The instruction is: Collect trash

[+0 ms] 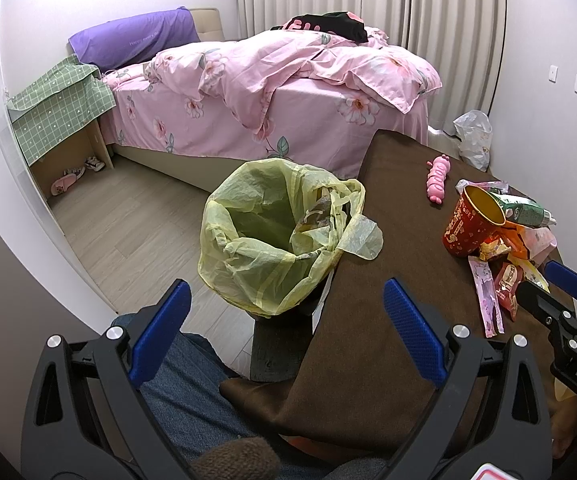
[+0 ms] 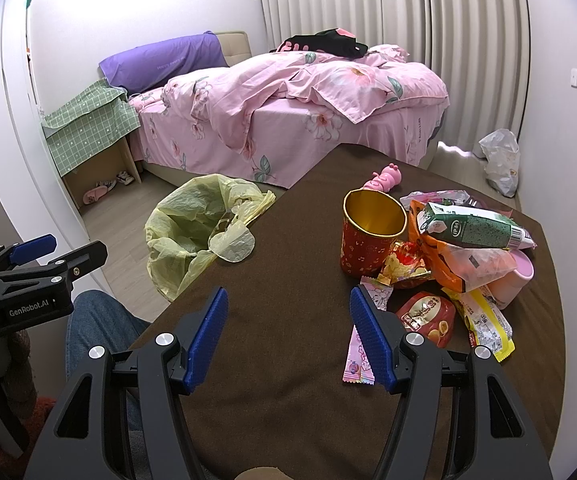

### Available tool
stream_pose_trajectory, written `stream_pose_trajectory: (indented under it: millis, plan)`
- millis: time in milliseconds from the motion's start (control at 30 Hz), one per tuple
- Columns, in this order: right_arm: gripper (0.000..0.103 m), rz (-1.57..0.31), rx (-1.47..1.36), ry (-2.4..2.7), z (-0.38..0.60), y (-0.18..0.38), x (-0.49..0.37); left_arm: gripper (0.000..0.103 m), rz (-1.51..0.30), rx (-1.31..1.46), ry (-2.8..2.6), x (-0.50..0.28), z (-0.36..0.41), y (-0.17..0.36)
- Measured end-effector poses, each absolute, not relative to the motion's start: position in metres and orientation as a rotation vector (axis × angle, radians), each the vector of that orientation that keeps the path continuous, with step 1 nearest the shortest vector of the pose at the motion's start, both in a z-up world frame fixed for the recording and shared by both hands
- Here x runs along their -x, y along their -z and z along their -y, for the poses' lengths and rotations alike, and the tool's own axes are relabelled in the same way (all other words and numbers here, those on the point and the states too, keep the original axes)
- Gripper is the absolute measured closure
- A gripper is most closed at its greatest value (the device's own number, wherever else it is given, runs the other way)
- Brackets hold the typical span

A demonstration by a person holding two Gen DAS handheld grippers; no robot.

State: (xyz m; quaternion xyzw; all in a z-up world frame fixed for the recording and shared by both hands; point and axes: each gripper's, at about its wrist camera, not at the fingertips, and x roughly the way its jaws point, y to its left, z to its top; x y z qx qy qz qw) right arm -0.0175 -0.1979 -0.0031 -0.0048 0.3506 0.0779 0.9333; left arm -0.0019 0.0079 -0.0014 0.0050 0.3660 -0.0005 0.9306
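Carton (image 2: 470, 229) sideways, seemingly cap rightward

Bin bag (image 2: 192, 236) off the worktop's (image 2: 280, 320) left edge, frame centre-left. Cup (image 2: 370, 236) right of centre – wrappers (image 2: 428, 312) and carton (image 2: 472, 228) piled to its right, toy (image 2: 386, 176) behind. Bed (image 2: 288, 120) across the upper frame.

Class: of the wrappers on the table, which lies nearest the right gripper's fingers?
The long pink wrapper: it lies beside the right gripper, partly behind one finger. The red packet and yellow wrapper lie farther out.
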Motion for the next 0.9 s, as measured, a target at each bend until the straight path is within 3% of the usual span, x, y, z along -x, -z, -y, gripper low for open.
stream_pose_trajectory:
  millis: [467,900]
  plan:
    - [0.043,-0.7,0.04,-0.1,0.214,-0.001,0.02,0.011,-0.745,-0.018,0.049,-0.007,-0.002,0.003]
    - [0.043,-0.726,-0.078,0.18,0.339,0.023,0.027,0.011,-0.797,-0.057,0.334,-0.04,0.074,0.042]
